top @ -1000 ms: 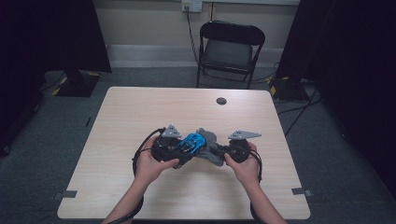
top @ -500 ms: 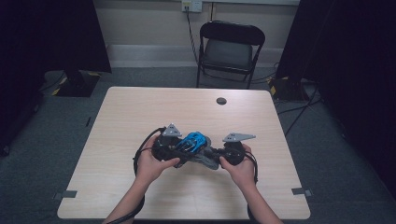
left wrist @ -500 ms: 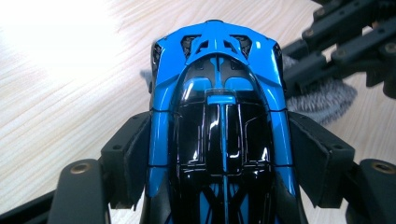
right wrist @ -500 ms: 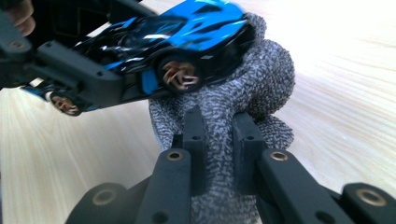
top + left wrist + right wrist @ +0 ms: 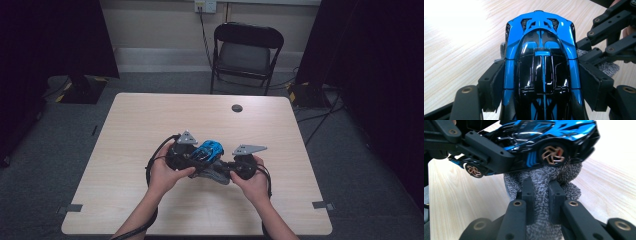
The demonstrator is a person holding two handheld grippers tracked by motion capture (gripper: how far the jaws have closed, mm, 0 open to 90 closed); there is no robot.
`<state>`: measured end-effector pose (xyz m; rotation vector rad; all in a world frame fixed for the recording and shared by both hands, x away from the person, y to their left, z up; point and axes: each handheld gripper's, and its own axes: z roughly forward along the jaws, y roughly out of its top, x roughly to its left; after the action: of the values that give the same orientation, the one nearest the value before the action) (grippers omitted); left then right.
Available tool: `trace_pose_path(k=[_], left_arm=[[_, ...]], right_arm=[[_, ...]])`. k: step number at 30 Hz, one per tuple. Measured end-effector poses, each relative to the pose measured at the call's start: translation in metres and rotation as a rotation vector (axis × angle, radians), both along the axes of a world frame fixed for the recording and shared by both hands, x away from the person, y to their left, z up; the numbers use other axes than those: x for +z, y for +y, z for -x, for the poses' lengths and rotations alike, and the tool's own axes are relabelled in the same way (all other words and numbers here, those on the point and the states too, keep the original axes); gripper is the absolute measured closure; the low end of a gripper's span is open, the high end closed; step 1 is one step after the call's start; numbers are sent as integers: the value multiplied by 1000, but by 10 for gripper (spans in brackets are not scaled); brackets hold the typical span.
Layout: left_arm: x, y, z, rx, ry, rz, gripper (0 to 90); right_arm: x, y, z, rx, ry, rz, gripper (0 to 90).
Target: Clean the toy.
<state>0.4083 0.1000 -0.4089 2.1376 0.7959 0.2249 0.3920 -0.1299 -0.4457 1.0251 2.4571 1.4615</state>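
High view: a blue and black toy car sits just below the centre of the frame, above the near part of a pale wooden table, with a grey speckled cloth directly beneath it. The left gripper, at centre left, grips the car across its body; in the left gripper view its jaws stand wide apart, and its pads press the car's two flanks at mid-frame. The right gripper, at centre right, is closed almost fully on the cloth; in the right gripper view its jaws pinch a fold of the fabric at lower centre, the cloth bunching up against the underside of the car by a bronze-spoked wheel. Farther out, a small dark disc lies near the table's far edge, and a black folding chair stands beyond it at upper centre.
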Motion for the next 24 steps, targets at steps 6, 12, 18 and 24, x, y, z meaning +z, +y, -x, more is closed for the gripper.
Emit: trace_pose_path(k=[6, 12, 18, 24], left_arm=[[-2, -2, -3, 0, 13, 0, 283], [-2, -4, -5, 5, 14, 3, 283], [-1, -6, -7, 8, 18, 4, 283], [-2, -7, -11, 18, 21, 10, 283]], right_arm=[[-3, 3, 2, 14, 3, 0, 791], [-4, 7, 5, 31, 3, 0, 792], [-5, 11, 7, 52, 3, 1, 791], [-7, 16, 10, 68, 4, 7, 791]])
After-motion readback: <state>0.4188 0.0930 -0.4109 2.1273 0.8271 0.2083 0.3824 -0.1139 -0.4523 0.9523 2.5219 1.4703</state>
